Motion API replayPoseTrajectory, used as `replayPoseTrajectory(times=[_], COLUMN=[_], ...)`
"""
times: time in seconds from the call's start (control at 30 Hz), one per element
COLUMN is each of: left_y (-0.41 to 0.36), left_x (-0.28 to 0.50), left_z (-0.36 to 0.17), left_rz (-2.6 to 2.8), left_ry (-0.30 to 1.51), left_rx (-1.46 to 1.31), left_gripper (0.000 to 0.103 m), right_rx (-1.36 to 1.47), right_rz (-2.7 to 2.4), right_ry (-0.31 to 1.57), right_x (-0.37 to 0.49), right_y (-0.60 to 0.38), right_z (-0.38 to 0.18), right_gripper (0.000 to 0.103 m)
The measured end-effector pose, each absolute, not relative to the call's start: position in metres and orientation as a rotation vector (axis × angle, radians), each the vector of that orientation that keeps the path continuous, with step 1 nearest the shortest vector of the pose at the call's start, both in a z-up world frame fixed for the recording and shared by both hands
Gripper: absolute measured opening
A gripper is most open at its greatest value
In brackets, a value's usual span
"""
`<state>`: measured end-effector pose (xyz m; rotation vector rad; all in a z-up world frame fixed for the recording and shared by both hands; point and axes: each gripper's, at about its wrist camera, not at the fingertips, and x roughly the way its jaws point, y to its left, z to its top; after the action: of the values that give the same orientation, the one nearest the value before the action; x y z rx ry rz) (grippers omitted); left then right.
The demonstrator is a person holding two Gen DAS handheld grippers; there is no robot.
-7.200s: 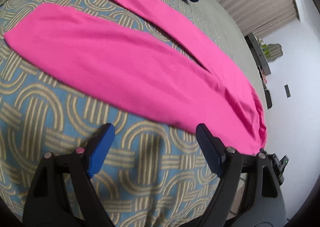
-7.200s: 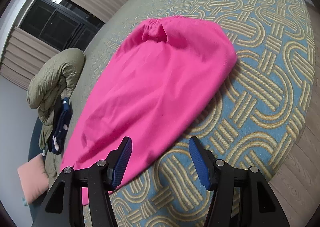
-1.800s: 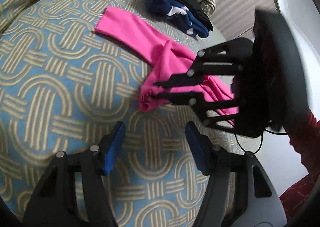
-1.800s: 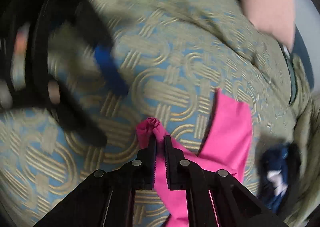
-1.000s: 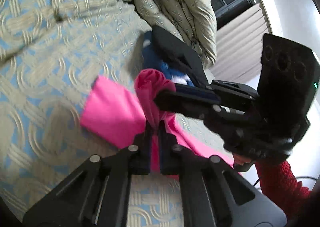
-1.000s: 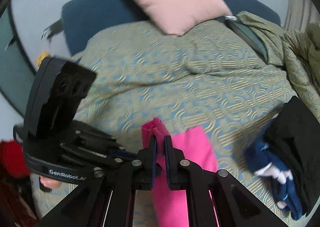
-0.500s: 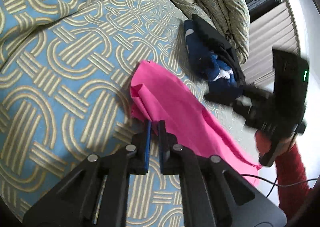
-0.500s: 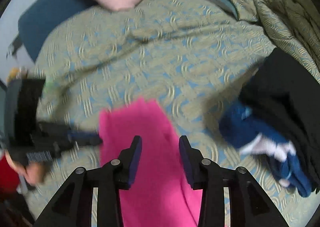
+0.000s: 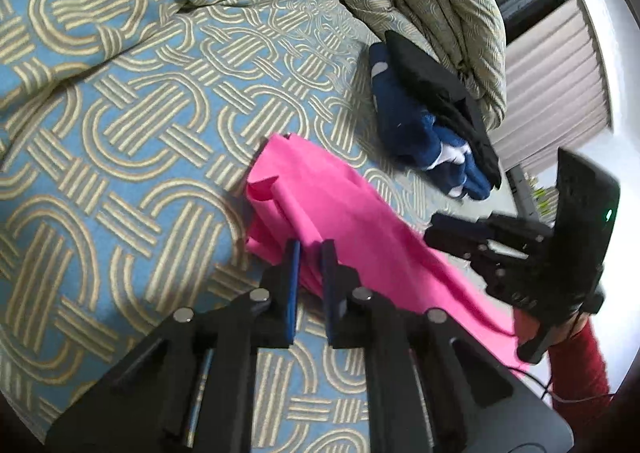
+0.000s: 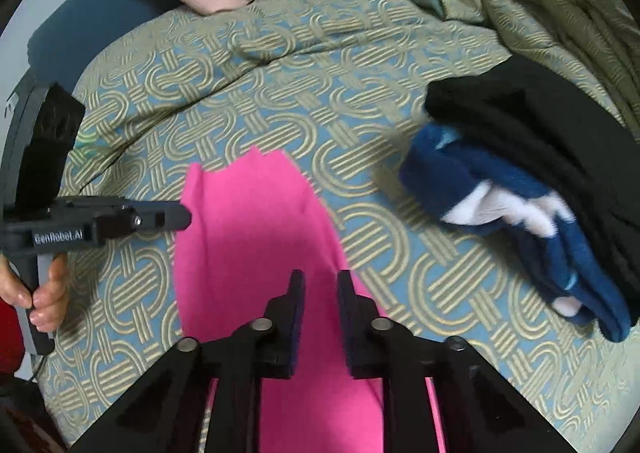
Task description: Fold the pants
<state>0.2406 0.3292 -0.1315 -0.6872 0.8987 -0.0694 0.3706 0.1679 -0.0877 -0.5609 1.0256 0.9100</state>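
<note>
The pink pants [image 10: 256, 253] are laid doubled on the patterned bedspread [image 9: 120, 125], directly ahead of and beneath both grippers. The left gripper [image 9: 308, 249] is seen with a narrow gap at the pants' near edge; its jaws are opening, and whether cloth lies between the pads cannot be made out. The right gripper [image 10: 320, 281] is held above the pants, its jaws closing with nothing gripped. To its right, blurred navy-and-white clothing [image 10: 500, 221] is partly covered by a black garment [image 10: 560, 133]. The pants' lower end is hidden behind the gripper bodies.
</note>
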Motion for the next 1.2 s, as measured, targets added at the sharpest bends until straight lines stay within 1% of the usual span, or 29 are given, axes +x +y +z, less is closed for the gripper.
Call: replayPoseTrajectory(times=[0.03, 0.07, 0.13, 0.17, 0.2, 0.23, 0.3, 0.33, 0.43, 0.53, 0.63, 0.67, 0.7, 0.73, 0.77, 0.8, 0.83, 0.87, 0.9, 0.93, 1.0, 1.03, 1.07, 1.1, 1.13, 1.2], left_y=[0.328, 0.328, 0.329, 0.331, 0.331, 0.332, 0.332, 0.332, 0.334, 0.339, 0.348, 0.35, 0.351, 0.35, 0.349, 0.347, 0.345, 0.344, 0.341, 0.34, 0.339, 0.339, 0.339, 0.339, 0.338, 0.337], left_x=[0.241, 0.242, 0.243, 0.245, 0.246, 0.248, 0.246, 0.242, 0.232, 0.235, 0.237, 0.234, 0.23, 0.226, 0.224, 0.222, 0.222, 0.223, 0.227, 0.229, 0.233, 0.237, 0.24, 0.243, 0.245, 0.246], left_z=[-0.131, -0.132, -0.136, -0.138, -0.141, -0.142, -0.139, -0.131, -0.106, -0.099, -0.12, -0.126, -0.133, -0.137, -0.139, -0.142, -0.146, -0.147, -0.146, -0.144, -0.137, -0.132, -0.127, -0.122, -0.117, -0.111], left_rz=[-0.062, -0.057, -0.042, -0.037, -0.032, -0.032, -0.04, -0.057, -0.088, -0.068, 0.001, 0.006, 0.005, 0.005, 0.003, -0.003, -0.006, 0.0, 0.005, 0.005, -0.001, -0.002, -0.01, -0.018, -0.022, -0.014], left_ry=[0.906, 0.912, 0.933, 0.941, 0.946, 0.944, 0.917, 0.873, 0.745, 0.73, 0.827, 0.846, 0.867, 0.876, 0.884, 0.897, 0.911, 0.91, 0.904, 0.894, 0.864, 0.845, 0.83, 0.821, 0.813, 0.804], left_rx=[-0.675, -0.671, -0.682, -0.694, -0.704, -0.713, -0.716, -0.717, -0.726, -0.696, -0.703, -0.716, -0.732, -0.738, -0.743, -0.751, -0.765, -0.772, -0.775, -0.777, -0.78, -0.782, -0.781, -0.774, -0.759, -0.724], left_gripper=[0.011, 0.012, 0.012, 0.012, 0.012, 0.012, 0.006, 0.005, 0.005, 0.005, 0.005, 0.005, 0.005, 0.005, 0.008, 0.012, 0.023, 0.028, 0.028, 0.028, 0.028, 0.025, 0.015, 0.01, 0.008, 0.008], right_rx=[-0.573, -0.606, -0.642, -0.65, -0.655, -0.664, -0.662, -0.645, -0.54, -0.509, -0.479, -0.481, -0.496, -0.523, -0.554, -0.587, -0.614, -0.64, -0.648, -0.63, -0.61, -0.604, -0.578, -0.553, -0.536, -0.517], right_rz=[0.902, 0.888, 0.89, 0.9, 0.908, 0.916, 0.913, 0.921, 0.93, 0.887, 0.924, 0.935, 0.946, 0.955, 0.96, 0.96, 0.957, 0.949, 0.947, 0.966, 0.954, 0.951, 0.955, 0.96, 0.958, 0.933], right_ry=[1.021, 1.012, 1.024, 1.052, 1.069, 1.081, 1.056, 1.022, 0.952, 0.93, 1.014, 1.031, 1.046, 1.05, 1.052, 1.057, 1.062, 1.071, 1.082, 1.093, 1.054, 1.015, 0.995, 0.991, 0.98, 0.947], right_x=[0.371, 0.37, 0.368, 0.368, 0.367, 0.366, 0.363, 0.362, 0.373, 0.391, 0.397, 0.395, 0.39, 0.382, 0.376, 0.371, 0.367, 0.364, 0.364, 0.364, 0.364, 0.363, 0.365, 0.368, 0.372, 0.383], right_y=[0.167, 0.167, 0.168, 0.168, 0.168, 0.168, 0.169, 0.167, 0.159, 0.155, 0.157, 0.157, 0.161, 0.161, 0.163, 0.164, 0.167, 0.168, 0.169, 0.169, 0.168, 0.167, 0.164, 0.162, 0.16, 0.157], right_z=[-0.088, -0.09, -0.098, -0.105, -0.11, -0.114, -0.114, -0.106, -0.077, -0.063, -0.075, -0.08, -0.087, -0.095, -0.101, -0.108, -0.114, -0.122, -0.126, -0.127, -0.118, -0.11, -0.1, -0.093, -0.087, -0.074], right_gripper=[0.041, 0.048, 0.048, 0.041, 0.027, 0.003, 0.001, 0.001, 0.0, 0.001, 0.005, 0.014, 0.02, 0.032, 0.044, 0.047, 0.048, 0.044, 0.031, 0.004, 0.002, 0.002, 0.002, 0.002, 0.002, 0.001])
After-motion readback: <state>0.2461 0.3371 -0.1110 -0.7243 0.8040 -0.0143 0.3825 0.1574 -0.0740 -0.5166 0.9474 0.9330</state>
